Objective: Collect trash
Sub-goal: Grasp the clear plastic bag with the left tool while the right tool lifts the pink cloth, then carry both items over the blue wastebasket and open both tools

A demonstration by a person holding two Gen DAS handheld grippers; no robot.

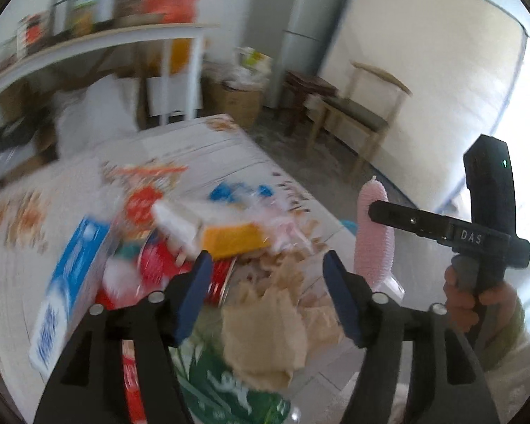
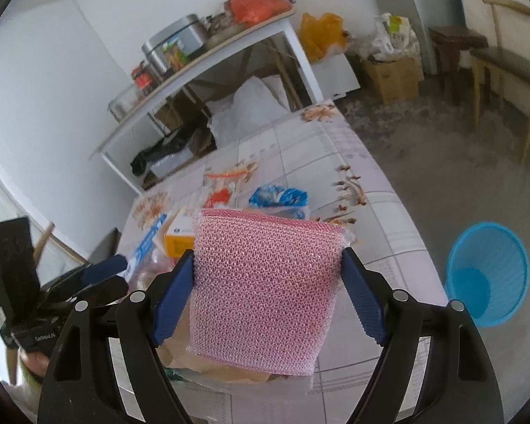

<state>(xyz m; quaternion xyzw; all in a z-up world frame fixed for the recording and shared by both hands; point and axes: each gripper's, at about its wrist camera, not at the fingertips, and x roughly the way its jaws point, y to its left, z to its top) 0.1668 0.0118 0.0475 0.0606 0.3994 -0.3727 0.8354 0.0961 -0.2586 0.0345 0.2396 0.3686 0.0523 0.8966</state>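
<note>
My right gripper point(image 2: 268, 279) is shut on a pink mesh scouring sponge point(image 2: 265, 293) and holds it upright above the table; the sponge also shows edge-on in the left wrist view point(image 1: 374, 233). My left gripper point(image 1: 265, 293) is open and empty, hovering over a pile of trash: crumpled brown paper point(image 1: 268, 328), a blue-and-white carton point(image 1: 70, 282), a yellow box point(image 1: 229, 240), red wrappers point(image 1: 155, 265) and a green bag point(image 1: 229, 392). A blue waste basket point(image 2: 487, 275) stands on the floor to the right of the table.
The table point(image 2: 371, 212) has a patterned tiled cloth. A white shelf table point(image 2: 208, 67) with tins and bags stands behind it. A cardboard box point(image 2: 392, 74), a stool and a wooden chair point(image 1: 360, 116) stand along the far wall.
</note>
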